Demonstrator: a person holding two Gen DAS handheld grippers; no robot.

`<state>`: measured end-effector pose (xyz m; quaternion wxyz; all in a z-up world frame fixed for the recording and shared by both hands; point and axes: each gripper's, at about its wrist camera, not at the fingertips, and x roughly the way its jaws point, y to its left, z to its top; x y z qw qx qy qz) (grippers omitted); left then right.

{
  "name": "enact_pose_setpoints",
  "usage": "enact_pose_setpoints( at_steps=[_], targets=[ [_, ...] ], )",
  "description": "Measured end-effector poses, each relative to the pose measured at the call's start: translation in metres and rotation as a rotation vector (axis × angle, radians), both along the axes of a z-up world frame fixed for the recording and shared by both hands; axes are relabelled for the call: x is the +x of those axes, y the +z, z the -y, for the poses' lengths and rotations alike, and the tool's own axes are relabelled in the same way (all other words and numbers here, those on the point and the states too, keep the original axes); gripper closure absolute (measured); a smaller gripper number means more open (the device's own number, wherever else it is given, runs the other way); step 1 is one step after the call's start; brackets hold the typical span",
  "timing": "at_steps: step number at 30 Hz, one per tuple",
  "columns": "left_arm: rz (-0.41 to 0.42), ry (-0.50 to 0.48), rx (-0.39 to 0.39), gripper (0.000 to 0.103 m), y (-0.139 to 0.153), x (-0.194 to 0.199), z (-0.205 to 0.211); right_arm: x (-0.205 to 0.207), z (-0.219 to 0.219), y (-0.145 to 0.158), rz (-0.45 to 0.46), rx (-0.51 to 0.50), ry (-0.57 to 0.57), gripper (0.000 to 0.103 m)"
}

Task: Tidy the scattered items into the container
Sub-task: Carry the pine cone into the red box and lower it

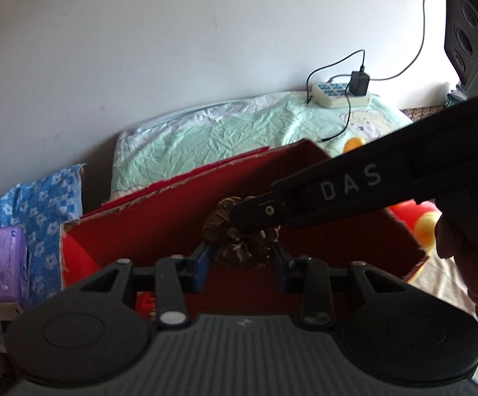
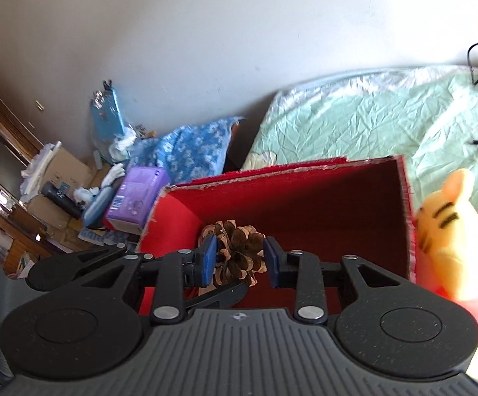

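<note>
Your right gripper (image 2: 239, 259) clamps the brown, scaly pine cone (image 2: 239, 250) between its blue pads; your left gripper (image 1: 242, 257) brackets it too, grip unclear. Just beyond both stands the red cardboard box (image 2: 305, 198), mint bedsheet (image 2: 354, 115) behind.

left hand-held gripper (image 1: 243, 257): black, blue pads, ribbed grey housing | right hand-held gripper (image 2: 240, 257): same, "DAS" lettering

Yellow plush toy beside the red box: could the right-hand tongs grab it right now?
Probably not yet: the right tongs seem clamped on the pine cone above the red box. The yellow plush toy sits uncovered right of the box, so once freed they could reach it.
</note>
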<state>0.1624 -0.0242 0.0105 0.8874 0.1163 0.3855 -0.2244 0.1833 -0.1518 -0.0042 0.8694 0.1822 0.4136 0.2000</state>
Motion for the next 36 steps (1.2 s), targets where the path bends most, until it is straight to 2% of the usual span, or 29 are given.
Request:
enact_pose_setpoints(
  at_steps=[7,11,13,16,20,24,31,36],
  targets=[
    [-0.154,0.039,0.076,0.066,-0.044,0.037,-0.011,0.037,-0.033,-0.039,-0.102,-0.107,0.049,0.069],
    [-0.225,0.054,0.09,0.068,-0.053,0.041,-0.014,0.053,-0.051,-0.058,-0.192,-0.146,0.074,0.069],
    [-0.223,0.078,0.103,0.065,-0.051,0.041,-0.015,0.058,-0.057,-0.068,-0.24,-0.135,0.086,0.068],
    [-0.254,0.121,0.118,0.066,-0.055,0.047,-0.018,0.066,-0.057,-0.077,-0.312,-0.067,0.104,0.068],
    [-0.268,0.147,0.089,0.065,-0.054,0.047,-0.023,0.069,-0.055,-0.08,-0.346,-0.039,0.113,0.067],
    [-0.26,0.181,0.047,0.059,-0.052,0.045,-0.03,0.069,-0.044,-0.087,-0.397,0.036,0.102,0.064],
    [-0.229,0.222,0.084,0.053,-0.049,0.043,-0.028,0.062,-0.039,-0.084,-0.391,0.074,0.13,0.061],
    [-0.228,0.234,0.088,0.045,-0.051,0.036,-0.035,0.058,-0.033,-0.086,-0.41,0.098,0.126,0.061]
  ],
)
